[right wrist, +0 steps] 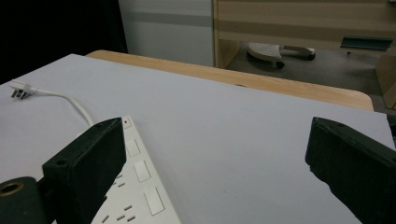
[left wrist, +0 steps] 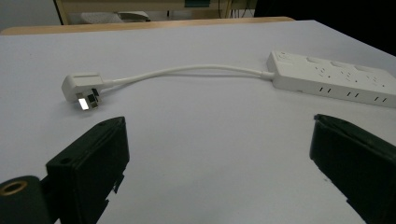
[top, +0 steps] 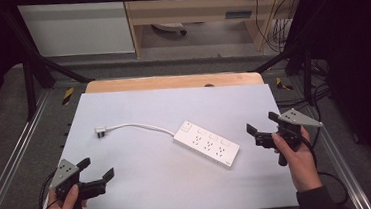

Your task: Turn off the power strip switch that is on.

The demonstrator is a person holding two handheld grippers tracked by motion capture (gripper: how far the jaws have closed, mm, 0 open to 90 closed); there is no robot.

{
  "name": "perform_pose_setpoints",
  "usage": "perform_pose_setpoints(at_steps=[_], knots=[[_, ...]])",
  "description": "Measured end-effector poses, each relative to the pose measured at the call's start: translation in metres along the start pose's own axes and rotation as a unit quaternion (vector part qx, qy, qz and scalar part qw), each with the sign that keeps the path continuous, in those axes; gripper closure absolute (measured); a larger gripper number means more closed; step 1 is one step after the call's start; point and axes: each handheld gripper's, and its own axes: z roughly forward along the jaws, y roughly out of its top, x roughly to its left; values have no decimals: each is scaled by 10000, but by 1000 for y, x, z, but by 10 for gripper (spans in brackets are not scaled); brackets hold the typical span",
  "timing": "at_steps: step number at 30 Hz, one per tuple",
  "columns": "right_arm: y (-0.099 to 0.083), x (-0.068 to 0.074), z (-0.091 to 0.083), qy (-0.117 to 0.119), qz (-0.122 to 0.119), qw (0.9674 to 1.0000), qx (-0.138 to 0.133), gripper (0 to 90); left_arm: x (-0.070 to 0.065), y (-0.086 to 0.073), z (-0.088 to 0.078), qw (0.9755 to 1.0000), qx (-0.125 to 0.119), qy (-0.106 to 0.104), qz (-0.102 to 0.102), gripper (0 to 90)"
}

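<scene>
One power strip [top: 206, 144], one plug [top: 100, 133], two tongs [top: 98, 170].

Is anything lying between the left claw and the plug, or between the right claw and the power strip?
Nothing visible. Bare white table surface lies between the open left claw and the plug. The open right claw has clear space to the power strip. The cord curves off beyond both paths.

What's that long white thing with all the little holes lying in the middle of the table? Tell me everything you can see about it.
It is a white power strip, plastic by its look, lying flat and slanted on the pale table sheet. Its top carries rows of socket slots and a small switch at the end toward the cord. A short white cord curves from that end to a plug resting on the sheet, its metal prongs bare. Nothing is plugged in. Neither gripper touches it.
</scene>
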Motion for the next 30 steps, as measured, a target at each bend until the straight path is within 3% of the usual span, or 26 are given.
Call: perform_pose_setpoints(at_steps=[15, 30], knots=[[-27, -4, -12, -80, 90, 9999, -38, 49, 0, 0, 0, 10000, -9, 4, 4, 47], [-57, -3, -7, -52, 174, 9997, 157, 46, 0, 0, 0, 10000, -6, 1, 14, 46]])
